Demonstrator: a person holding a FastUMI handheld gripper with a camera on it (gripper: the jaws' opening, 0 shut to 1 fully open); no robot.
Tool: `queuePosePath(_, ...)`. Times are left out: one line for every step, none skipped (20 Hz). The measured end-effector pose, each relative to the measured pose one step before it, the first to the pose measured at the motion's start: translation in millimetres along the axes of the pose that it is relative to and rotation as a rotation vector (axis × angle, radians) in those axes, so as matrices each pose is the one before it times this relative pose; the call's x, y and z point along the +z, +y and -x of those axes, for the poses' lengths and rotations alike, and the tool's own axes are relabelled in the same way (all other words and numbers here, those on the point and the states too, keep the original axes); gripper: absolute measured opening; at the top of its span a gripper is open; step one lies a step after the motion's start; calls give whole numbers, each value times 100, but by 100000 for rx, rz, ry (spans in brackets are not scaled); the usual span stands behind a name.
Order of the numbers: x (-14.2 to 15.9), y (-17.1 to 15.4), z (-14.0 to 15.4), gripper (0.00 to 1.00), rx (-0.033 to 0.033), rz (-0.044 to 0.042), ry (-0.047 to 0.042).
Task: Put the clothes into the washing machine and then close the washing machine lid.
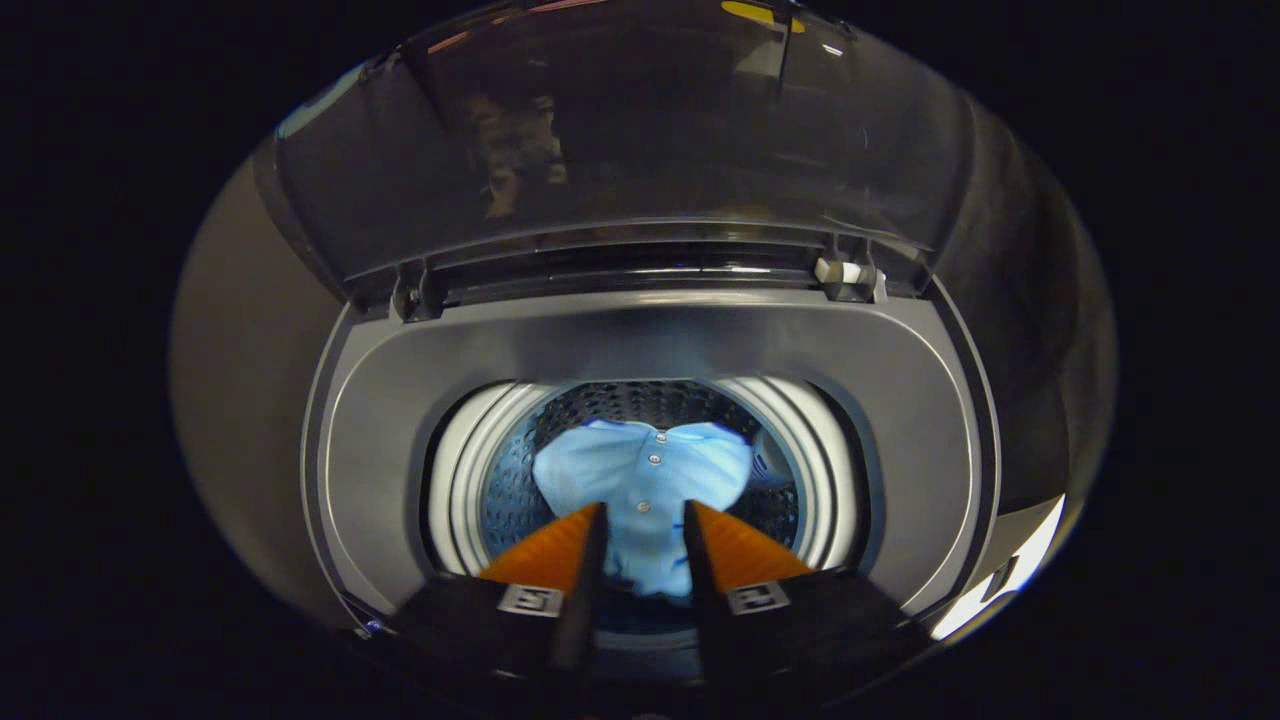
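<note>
Poised above the open top-loading washing machine, the two-finger claw (645, 525) points straight down into the drum, its fingers (560, 550) parted with a gap between them and pressing on nothing. A pale blue button-front shirt (640, 470) lies in the bottom of the perforated metal drum (510, 490), collar toward the far side and a row of small buttons running down its middle. Part of the garment shows through the gap between the fingertips, and the rest spreads just beyond them; whether the tips touch the cloth cannot be told. At the shirt's right edge a smaller piece of white fabric with dark stripes (770, 465) rests against the drum wall. A white ribbed ring (450, 480) circles the drum mouth, set into the grey plastic top deck of the washing machine (650, 340). Behind the opening, the dark translucent lid (620, 130) stands raised on its hinges (845, 275), catching dim reflections of the booth. A bright strip of light (1010, 575) glints beside the machine's right corner.
</note>
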State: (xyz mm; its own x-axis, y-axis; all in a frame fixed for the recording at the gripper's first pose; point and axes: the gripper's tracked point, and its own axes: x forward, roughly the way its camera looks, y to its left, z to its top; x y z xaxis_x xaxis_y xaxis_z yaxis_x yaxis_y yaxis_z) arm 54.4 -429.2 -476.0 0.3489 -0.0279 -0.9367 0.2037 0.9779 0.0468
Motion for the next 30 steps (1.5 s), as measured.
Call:
queuePosePath(-25, -317, -238, 56, -1264, -186, 412)
queuePosePath(296, -221, -12, 71, -1630, 39, -890)
queuePosePath(234, -537, -17, 86, -1863, 157, -1218)
queuePosePath(108, -117, 50, 100, -271, -405, -1035)
queuePosePath(27, 175, 240, 100, 606, -301, 168)
queuePosePath(-163, -151, 33, 99, 43, 384, 562)
queuePosePath(-28, -159, -130, 100, -63, 477, 79)
queuePosePath(95, -169, 63, 100, -284, 16, -333)
queuePosePath(46, -125, 48, 100, -120, -391, -346)
queuePosePath(212, -362, 126, 100, -1783, 611, -580)
queuePosePath(494, -601, 202, 100, -1829, 942, -2035)
queuePosePath(849, 284, 236, 100, 1173, -615, -3420)
queuePosePath(588, -182, 133, 100, -449, 60, -2268)
queuePosePath(553, -289, 251, 100, -1078, 627, -1366)
queuePosePath(302, 117, 309, 99, 443, -583, -564)
queuePosePath(542, 331, 496, 100, 1075, -1710, -715)
queuePosePath(446, 58, 391, 100, 704, -1596, -818)
queuePosePath(568, 423, 453, 100, 1939, -1607, -1008)
queuePosePath(556, 394, 773, 100, 1303, 43, -923)
queuePosePath(913, 162, 759, 100, 181, 1586, -2028)
queuePosePath(941, 53, 662, 100, -82, 1634, -2568)
queuePosePath(1058, 50, 649, 100, -132, 879, -2569)
queuePosePath(1033, 122, 591, 100, 423, -259, -2521)
queuePosePath(1181, 75, 594, 100, 534, -1134, -2443)
queuePosePath(1273, 93, 708, 100, 660, -1541, -2977)
queuePosePath(1689, 224, 700, 100, 616, -1561, -3423)
queuePosePath(1834, 301, 802, 100, 908, -1455, -4072)
queuePosePath(1845, 457, 677, 99, 1319, -1426, -4208)
queuePosePath(1759, 437, 587, 100, 1696, -1298, -3587)
queuePosePath(1839, 536, 179, 99, 1409, -605, -3267)
